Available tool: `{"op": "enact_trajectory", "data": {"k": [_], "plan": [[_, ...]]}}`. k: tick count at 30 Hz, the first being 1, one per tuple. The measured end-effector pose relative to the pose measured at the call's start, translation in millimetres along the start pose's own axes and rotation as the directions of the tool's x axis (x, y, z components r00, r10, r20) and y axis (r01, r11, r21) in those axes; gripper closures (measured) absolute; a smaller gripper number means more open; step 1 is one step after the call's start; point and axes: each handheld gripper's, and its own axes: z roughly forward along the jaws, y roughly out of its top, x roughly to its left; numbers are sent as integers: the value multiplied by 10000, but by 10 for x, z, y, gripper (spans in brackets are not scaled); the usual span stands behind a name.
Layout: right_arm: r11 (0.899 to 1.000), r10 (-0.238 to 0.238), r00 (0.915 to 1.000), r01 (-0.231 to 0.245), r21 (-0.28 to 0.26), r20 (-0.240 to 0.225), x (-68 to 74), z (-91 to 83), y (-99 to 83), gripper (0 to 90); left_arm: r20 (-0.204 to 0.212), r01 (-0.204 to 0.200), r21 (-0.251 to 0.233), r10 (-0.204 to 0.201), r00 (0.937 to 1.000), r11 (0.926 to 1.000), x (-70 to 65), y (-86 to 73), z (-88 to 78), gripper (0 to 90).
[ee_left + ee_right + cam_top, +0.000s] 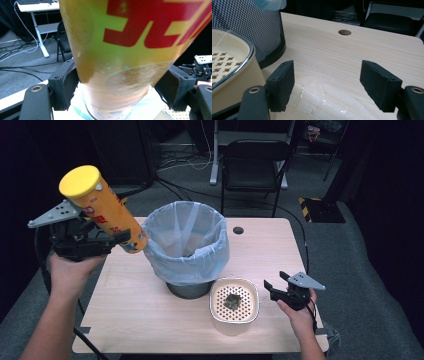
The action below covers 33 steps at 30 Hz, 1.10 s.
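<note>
A tall yellow and red chip can (102, 210) with a yellow lid is held tilted above the table's left side, its lower end near the rim of the lined waste bin (188, 245). My left gripper (107, 239) is shut on the can; in the left gripper view the can (130, 50) sits squeezed between both pads, above the bin's blue liner. My right gripper (275, 287) rests low at the table's right, open with nothing between its fingers, just right of the cream strainer container (234, 306). In the right gripper view my right gripper (327, 82) frames bare wet table.
The mesh bin (249, 30) with its pale blue bag stands mid-table. The cream container (227, 75) holds a perforated insert with a dark lump on it. A cable hole (238, 230) lies behind the bin. A black chair (255, 167) stands beyond the wooden table (135, 315).
</note>
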Motion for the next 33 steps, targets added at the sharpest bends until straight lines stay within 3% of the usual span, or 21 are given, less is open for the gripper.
{"op": "enact_trajectory", "data": {"k": [16, 24, 33], "plan": [[9999, 66, 10000, -66, -103, 8, 1, -10, 9, 275, 535, -92, 99, 86, 9985, 9999, -93, 137, 431, 240], [10000, 65, 10000, -65, -49, 42, -3, -7, 0, 277, 790, 86, 213, -103, 9968, 9997, -89, 130, 662, 240], [10000, 47, 10000, -47, 10, -29, 2, 10, -12, 278, 1024, 116, 747, -193, 9946, 9971, -136, 76, 949, 239]]}}
